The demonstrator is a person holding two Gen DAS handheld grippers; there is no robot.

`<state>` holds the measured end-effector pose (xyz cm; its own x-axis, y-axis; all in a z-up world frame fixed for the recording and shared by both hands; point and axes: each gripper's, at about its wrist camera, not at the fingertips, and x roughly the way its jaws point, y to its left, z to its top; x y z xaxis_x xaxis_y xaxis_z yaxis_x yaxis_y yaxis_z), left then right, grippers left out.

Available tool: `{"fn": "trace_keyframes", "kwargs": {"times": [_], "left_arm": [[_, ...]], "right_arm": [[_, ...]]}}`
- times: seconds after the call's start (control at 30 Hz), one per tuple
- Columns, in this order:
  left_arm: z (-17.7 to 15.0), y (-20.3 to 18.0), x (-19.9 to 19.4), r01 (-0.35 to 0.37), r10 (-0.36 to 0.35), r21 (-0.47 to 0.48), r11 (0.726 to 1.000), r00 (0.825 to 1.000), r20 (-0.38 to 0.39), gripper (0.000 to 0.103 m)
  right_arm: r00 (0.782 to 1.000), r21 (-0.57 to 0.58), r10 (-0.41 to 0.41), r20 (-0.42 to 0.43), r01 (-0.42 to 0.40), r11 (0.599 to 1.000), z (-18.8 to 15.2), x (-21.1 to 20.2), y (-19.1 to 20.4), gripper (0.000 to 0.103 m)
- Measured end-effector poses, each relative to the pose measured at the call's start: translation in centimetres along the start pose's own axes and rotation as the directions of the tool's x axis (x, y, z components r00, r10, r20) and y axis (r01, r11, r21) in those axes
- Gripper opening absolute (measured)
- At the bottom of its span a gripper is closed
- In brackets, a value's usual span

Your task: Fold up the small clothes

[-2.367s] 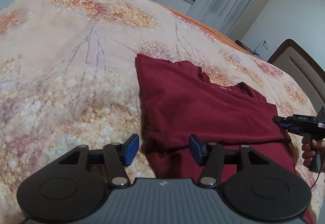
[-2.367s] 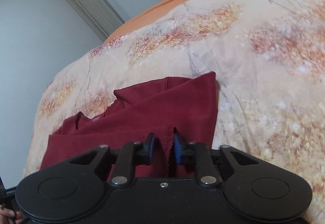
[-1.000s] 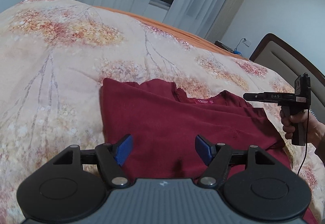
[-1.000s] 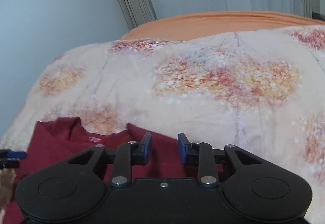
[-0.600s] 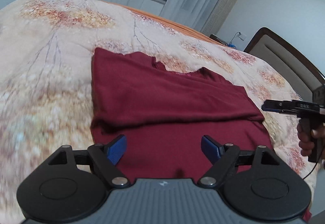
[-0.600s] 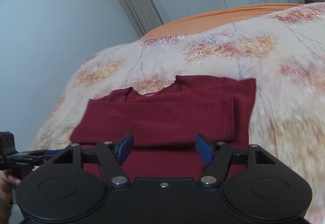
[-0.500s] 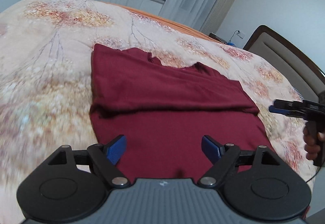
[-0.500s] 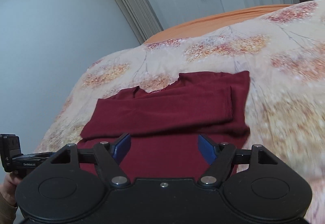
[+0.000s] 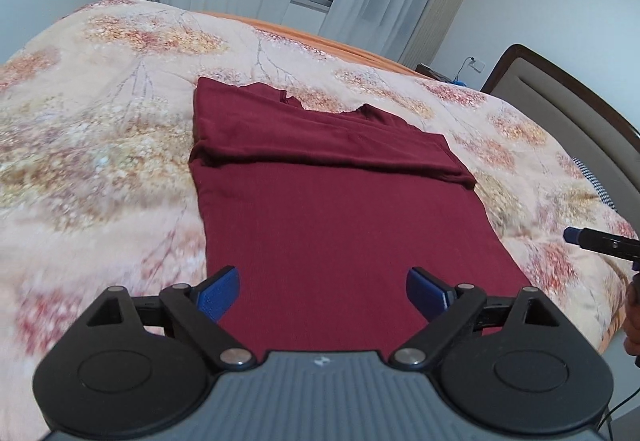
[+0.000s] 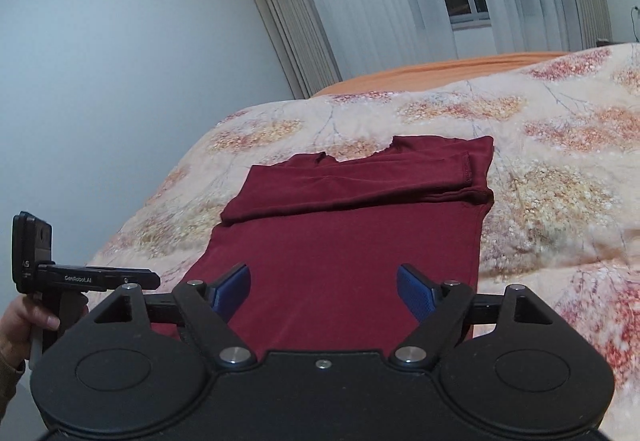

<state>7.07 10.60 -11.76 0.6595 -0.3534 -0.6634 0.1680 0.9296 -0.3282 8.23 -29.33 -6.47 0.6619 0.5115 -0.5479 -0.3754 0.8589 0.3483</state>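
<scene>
Bedspread (image 9: pixel 100 161) w/ maroon shirt (image 9: pixel 340 221) flat, sleeves now folded across chest; left gripper (image 9: pixel 323 291) & right gripper (image 10: pixel 323 289) pulled back, jaws opening, nothing between—hem fold prob next.

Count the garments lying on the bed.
1: a maroon long-sleeved shirt lies flat on the floral quilt, its sleeves folded across the chest near the collar. Nothing else shows; the bed's edges are out of view.

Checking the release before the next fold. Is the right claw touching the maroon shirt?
Apart. In the right wrist view the right claw hangs above the maroon shirt, jaws opening, blue pads clear of the cloth and nothing pinched between them.
</scene>
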Motion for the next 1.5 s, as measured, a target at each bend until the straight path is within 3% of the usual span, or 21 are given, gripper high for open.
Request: {"fn": "trace_keyframes", "kwargs": {"times": [0.33,0.53,0.73,0.9,0.97,1.07,1.17,1.23,1.3,1.5], "left_arm": [[-2.8,-1.2,-3.2,-0.035,0.034,0.062,0.997,0.999,0.009,0.094],[-5.7,-1.8,-5.5,-0.063,0.057,0.244,0.968,0.998,0.034,0.094],[-9.5,-3.6,-7.4,-0.071,0.060,0.467,0.881,0.997,0.039,0.094],[-12.1,-5.5,-8.0,-0.065,0.077,0.655,0.753,0.997,0.010,0.092],[-12.8,-5.8,-8.0,-0.046,0.071,0.698,0.714,0.997,-0.007,0.091],[-13.0,-5.5,-7.8,0.004,0.037,0.697,0.717,0.998,-0.043,0.087],[-12.7,-4.9,-7.1,0.031,0.023,0.675,0.737,0.997,-0.070,0.075],[-12.7,-4.8,-6.6,0.021,0.043,0.693,0.720,0.996,-0.075,0.063],[-12.9,-4.8,-6.2,0.026,0.059,0.732,0.681,0.994,-0.091,0.059],[-14.2,-5.4,-5.8,0.043,0.120,0.864,0.502,0.986,-0.119,0.059]], "right_arm": [[1.000,-0.105,-0.006,0.025,0.009,0.994,-2.4,-2.8,2.8,0.085],[1.000,-0.127,-0.019,0.017,0.021,0.992,-3.6,-3.1,3.6,0.085],[1.000,-0.151,-0.030,0.005,0.031,0.988,-4.4,-3.2,4.1,0.086],[0.999,-0.190,-0.048,-0.002,0.046,0.981,-4.8,-3.4,4.3,0.086],[0.999,-0.216,-0.050,-0.004,0.048,0.975,-4.9,-3.6,4.2,0.086],[0.998,-0.219,-0.059,-0.012,0.055,0.974,-4.9,-3.9,3.8,0.086],[0.997,-0.207,-0.075,-0.019,0.069,0.976,-5.2,-4.1,3.2,0.086],[0.997,-0.198,-0.080,-0.022,0.074,0.977,-5.3,-4.2,3.0,0.086],[0.996,-0.194,-0.082,-0.023,0.076,0.978,-5.4,-4.3,2.8,0.086],[0.996,-0.187,-0.085,-0.021,0.080,0.979,-5.3,-4.5,2.5,0.086]]}}
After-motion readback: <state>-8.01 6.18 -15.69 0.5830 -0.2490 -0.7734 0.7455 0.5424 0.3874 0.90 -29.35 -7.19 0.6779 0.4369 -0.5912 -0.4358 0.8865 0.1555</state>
